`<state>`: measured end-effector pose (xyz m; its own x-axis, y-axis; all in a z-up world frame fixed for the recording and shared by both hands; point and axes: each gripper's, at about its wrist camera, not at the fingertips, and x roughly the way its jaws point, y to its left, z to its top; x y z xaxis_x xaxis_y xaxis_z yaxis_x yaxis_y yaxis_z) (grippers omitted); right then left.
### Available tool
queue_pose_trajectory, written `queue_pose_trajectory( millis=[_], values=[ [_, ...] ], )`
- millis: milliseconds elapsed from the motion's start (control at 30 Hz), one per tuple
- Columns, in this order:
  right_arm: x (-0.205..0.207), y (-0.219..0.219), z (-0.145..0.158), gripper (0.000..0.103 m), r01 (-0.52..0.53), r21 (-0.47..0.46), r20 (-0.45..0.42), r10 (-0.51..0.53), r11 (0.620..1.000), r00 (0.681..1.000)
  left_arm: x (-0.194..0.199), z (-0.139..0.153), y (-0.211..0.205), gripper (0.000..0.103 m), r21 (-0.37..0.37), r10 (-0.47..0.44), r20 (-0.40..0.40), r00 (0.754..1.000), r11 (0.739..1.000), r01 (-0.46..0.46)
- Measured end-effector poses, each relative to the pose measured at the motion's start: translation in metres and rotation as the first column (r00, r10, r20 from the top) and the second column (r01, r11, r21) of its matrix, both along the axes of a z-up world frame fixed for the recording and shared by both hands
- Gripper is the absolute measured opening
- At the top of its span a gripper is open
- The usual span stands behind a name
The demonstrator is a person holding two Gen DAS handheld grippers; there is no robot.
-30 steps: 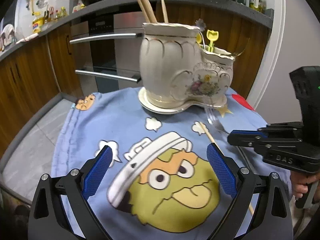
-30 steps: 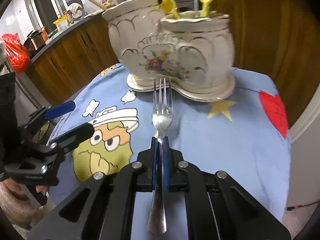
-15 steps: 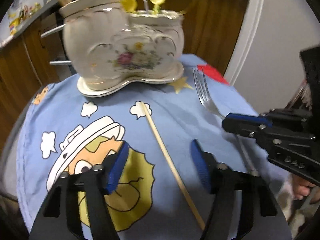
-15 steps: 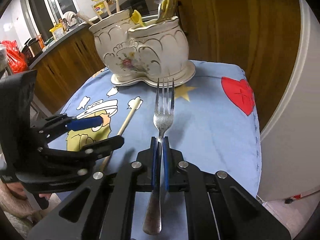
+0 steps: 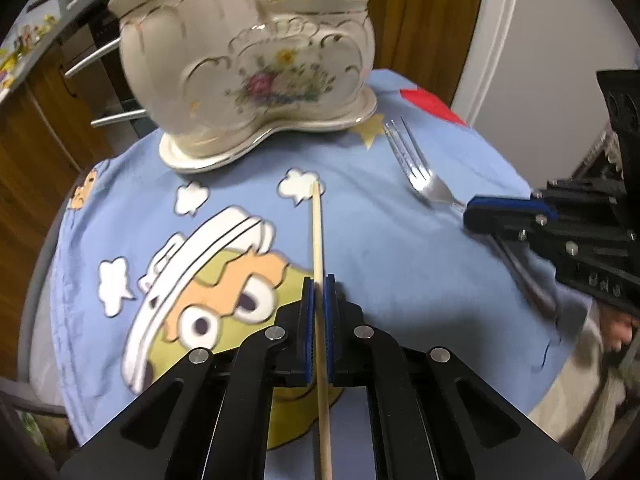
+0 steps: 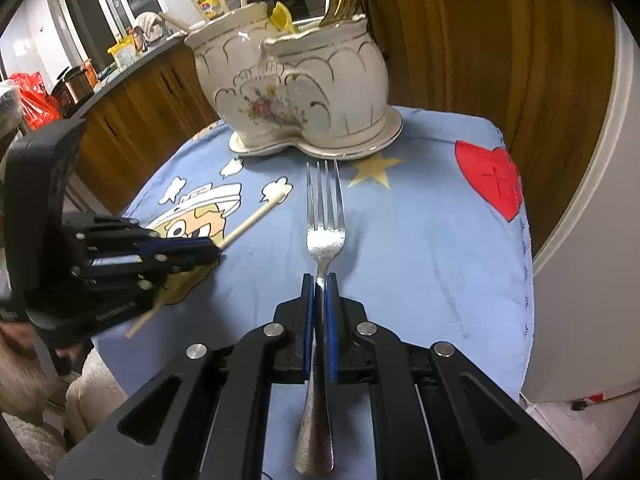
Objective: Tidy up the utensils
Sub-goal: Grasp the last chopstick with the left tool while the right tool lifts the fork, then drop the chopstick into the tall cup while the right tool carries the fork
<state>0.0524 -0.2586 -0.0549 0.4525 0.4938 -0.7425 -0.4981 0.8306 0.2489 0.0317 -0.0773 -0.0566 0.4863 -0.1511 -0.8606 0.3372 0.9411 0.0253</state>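
Chopstick [image 5: 317,236] pale, slim; fork [image 6: 325,216] silver, four-tined, handle speckled

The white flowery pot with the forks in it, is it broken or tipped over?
No. The ceramic utensil holder stands upright on its base, with no cracks showing. The chopstick and fork outside it are held by grippers, not dropped.

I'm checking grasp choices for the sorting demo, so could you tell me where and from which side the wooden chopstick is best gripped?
Grip the wooden chopstick on its plain round shaft, part-way along, coming in along its length from the near end. It is thin, straight and uniform, so the left gripper can pinch it side-on, as it does now.
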Motion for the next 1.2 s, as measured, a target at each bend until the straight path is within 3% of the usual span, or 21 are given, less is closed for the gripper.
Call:
queue_pose_trajectory(
  millis=[133, 267, 400, 500, 600, 700, 967, 1200],
  values=[
    [0.001, 0.006, -0.002, 0.006, -0.013, -0.028, -0.013, 0.012, 1.0, 1.0, -0.002, 0.002, 0.008, 0.008, 0.014, 0.0, -0.023, 1.0, 1.0, 0.0],
    [0.001, 0.01, -0.001, 0.007, -0.016, -0.064, -0.002, 0.016, 0.998, 1.0, -0.005, 0.003, 0.012, 0.027, 0.004, 0.013, -0.024, 1.0, 1.0, -0.012],
    [0.001, 0.017, -0.005, 0.012, -0.028, -0.111, -0.019, 0.026, 0.993, 0.999, -0.004, 0.0, 0.01, 0.028, -0.009, 0.02, -0.017, 1.0, 1.0, -0.02],
    [0.001, 0.021, -0.007, 0.014, -0.034, -0.129, -0.013, 0.032, 0.991, 0.999, -0.003, -0.001, 0.01, 0.024, -0.012, 0.031, -0.001, 1.0, 0.999, -0.031],
    [-0.002, 0.027, -0.007, 0.006, -0.044, -0.154, 0.011, 0.047, 0.987, 0.999, -0.004, -0.003, 0.01, 0.005, 0.009, 0.028, 0.029, 0.999, 1.0, -0.028],
    [-0.005, 0.025, -0.003, 0.005, -0.048, -0.1, 0.016, 0.05, 0.994, 0.999, -0.004, -0.003, 0.014, 0.005, -0.023, 0.021, 0.037, 0.999, 1.0, -0.02],
    [-0.018, 0.016, 0.034, 0.005, -0.019, 0.006, 0.195, 0.018, 1.0, 0.981, -0.021, 0.032, 0.029, 0.005, -0.145, -0.003, 0.208, 0.978, 0.989, 0.033],
    [-0.033, 0.015, 0.06, 0.005, -0.031, 0.074, 0.353, 0.003, 0.997, 0.936, -0.04, 0.068, 0.036, 0.005, -0.205, -0.011, 0.38, 0.925, 0.974, 0.096]
  ],
)
